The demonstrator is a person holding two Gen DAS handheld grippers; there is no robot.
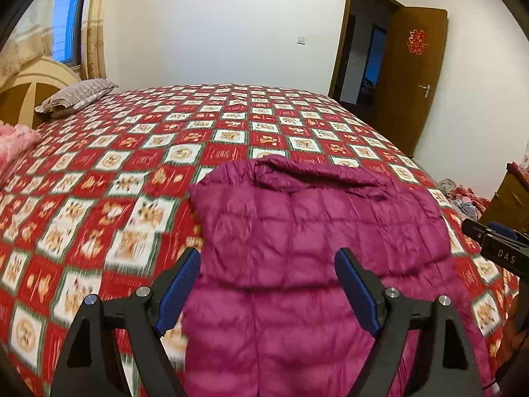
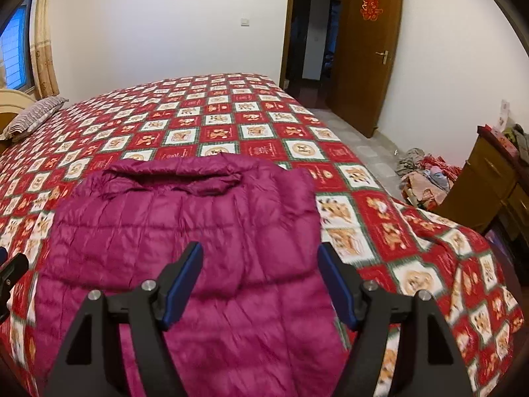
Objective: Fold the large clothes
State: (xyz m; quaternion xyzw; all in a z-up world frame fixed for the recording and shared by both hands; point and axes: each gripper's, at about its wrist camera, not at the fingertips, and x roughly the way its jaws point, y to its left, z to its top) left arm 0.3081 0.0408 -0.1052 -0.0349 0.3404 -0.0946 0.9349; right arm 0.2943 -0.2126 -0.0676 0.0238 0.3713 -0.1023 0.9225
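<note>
A magenta quilted down jacket (image 1: 314, 241) lies flat on the red patterned bedspread (image 1: 109, 178), hood end away from me. It also shows in the right wrist view (image 2: 185, 228). My left gripper (image 1: 267, 258) is open and empty, hovering above the jacket's near left part. My right gripper (image 2: 259, 253) is open and empty above the jacket's near right part; its body shows at the right edge of the left wrist view (image 1: 496, 248). The jacket's near hem is hidden under the grippers.
A striped pillow (image 1: 76, 97) and a pink cloth (image 1: 16, 142) lie at the headboard end. An open wooden door (image 2: 367, 53) is at the far right. A pile of clothes (image 2: 426, 175) lies on the floor beside a wooden cabinet (image 2: 489, 185).
</note>
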